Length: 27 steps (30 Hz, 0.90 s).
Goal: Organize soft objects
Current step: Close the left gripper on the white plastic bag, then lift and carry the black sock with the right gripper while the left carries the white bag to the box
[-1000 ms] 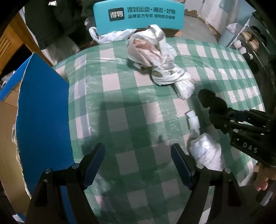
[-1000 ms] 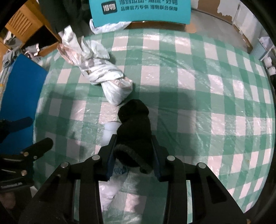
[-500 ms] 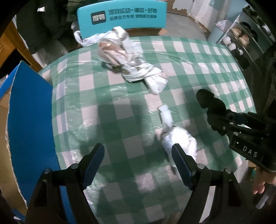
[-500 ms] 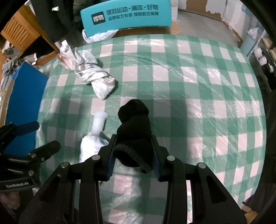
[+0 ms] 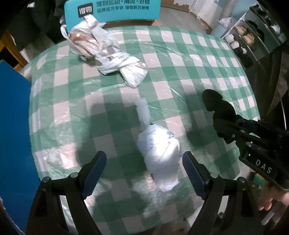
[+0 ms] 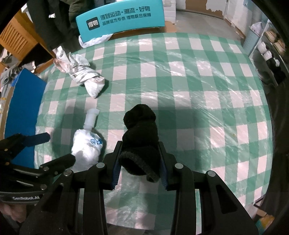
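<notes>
A rolled white cloth bundle point(image 5: 159, 150) with a short white tail lies on the green-checked table point(image 5: 180, 59). My left gripper point(image 5: 144, 162) hangs over it, jaws opening wide; the bundle sits between the fingers, nearer the right one, and neither pad presses on it. In the right wrist view the bundle point(image 6: 86, 146) shows beside the left gripper point(image 6: 57, 147). My right gripper point(image 6: 140, 146) is shut on a black rolled sock point(image 6: 140, 126) and holds it above the table, to the right of the bundle. In the left wrist view the sock point(image 5: 211, 99) sticks out of the right gripper point(image 5: 222, 123).
A crumpled silver-and-pink bundle point(image 5: 108, 52) lies at the table's far left. A blue board point(image 5: 14, 126) stands along the left edge. A teal sign point(image 5: 112, 9) is behind the table, and shelves with shoes point(image 5: 249, 36) stand at the far right. A hand point(image 5: 267, 200) holds the right gripper.
My left gripper has moved over the table until the white bundle came between its fingers. The right gripper has drifted away from the crumpled bundle, still carrying the black sock.
</notes>
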Tool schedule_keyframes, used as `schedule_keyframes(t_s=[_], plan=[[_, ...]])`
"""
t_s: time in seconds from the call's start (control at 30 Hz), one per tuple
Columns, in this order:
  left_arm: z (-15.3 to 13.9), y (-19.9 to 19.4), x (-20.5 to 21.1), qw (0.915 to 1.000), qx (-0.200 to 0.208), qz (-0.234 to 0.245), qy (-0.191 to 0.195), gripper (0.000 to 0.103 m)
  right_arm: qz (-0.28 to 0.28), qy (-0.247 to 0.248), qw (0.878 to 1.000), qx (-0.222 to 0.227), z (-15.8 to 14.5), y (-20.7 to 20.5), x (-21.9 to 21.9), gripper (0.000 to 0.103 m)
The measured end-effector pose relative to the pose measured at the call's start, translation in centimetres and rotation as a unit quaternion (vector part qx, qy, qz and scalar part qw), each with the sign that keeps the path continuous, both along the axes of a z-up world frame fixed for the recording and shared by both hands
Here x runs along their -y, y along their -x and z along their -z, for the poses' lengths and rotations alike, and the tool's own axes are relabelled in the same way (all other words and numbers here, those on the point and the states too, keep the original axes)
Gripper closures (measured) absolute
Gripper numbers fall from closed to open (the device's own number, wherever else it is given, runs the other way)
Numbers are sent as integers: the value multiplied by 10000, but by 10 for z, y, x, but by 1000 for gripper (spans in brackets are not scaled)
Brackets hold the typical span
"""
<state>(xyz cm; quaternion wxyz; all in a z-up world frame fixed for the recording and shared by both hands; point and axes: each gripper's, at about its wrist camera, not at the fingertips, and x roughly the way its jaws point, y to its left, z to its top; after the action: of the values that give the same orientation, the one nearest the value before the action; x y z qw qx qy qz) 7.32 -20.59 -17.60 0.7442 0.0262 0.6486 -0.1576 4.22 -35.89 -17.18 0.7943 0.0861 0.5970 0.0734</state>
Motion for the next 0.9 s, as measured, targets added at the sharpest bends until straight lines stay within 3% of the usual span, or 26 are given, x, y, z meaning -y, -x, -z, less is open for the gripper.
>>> schedule_keyframes(t_s=[0.6, 0.67, 0.77, 0.9], plan=[[32, -5, 23, 9994, -314, -84, 77, 17, 45, -41, 10000, -52, 6, 2, 10, 68], [33, -5, 24, 9995, -311, -41, 98, 24, 50, -43, 10000, -66, 7, 1, 10, 68], [36, -5, 27, 9992, -381, 55, 77, 48, 45, -43, 9999, -85, 9, 1, 11, 68], [32, 1, 28, 9992, -321, 238, 70, 54, 41, -49, 9999, -87, 10, 0, 11, 68]])
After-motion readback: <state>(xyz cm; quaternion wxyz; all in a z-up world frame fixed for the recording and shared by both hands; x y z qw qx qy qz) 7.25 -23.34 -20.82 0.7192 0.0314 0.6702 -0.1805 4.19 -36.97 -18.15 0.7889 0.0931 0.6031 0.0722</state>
